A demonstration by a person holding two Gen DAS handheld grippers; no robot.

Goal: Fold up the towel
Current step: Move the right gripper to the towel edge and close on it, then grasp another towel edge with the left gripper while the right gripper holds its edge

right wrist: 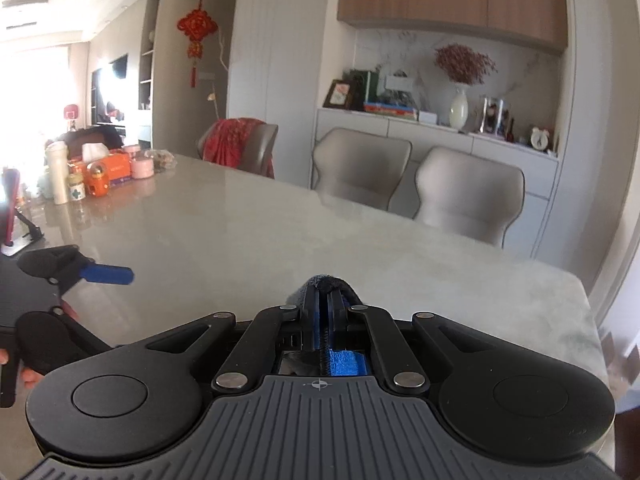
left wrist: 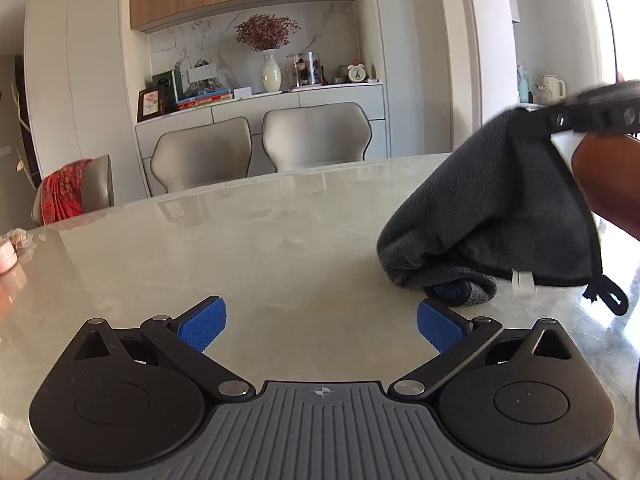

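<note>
A dark grey towel hangs at the right of the left wrist view, lifted by one corner, its lower end bunched on the marble table. My right gripper is shut on the towel's edge, a dark bit of cloth pinched between the blue pads. It shows from the side at the upper right of the left wrist view as my right gripper. My left gripper stands open low over the table, left of the towel, with nothing between its blue pads. The right wrist view has my left gripper at its left edge.
Two grey chairs stand behind the table's far edge, with a third chair draped in red cloth at the left. Several bottles and boxes crowd the table's far left end. A sideboard with a vase lines the wall.
</note>
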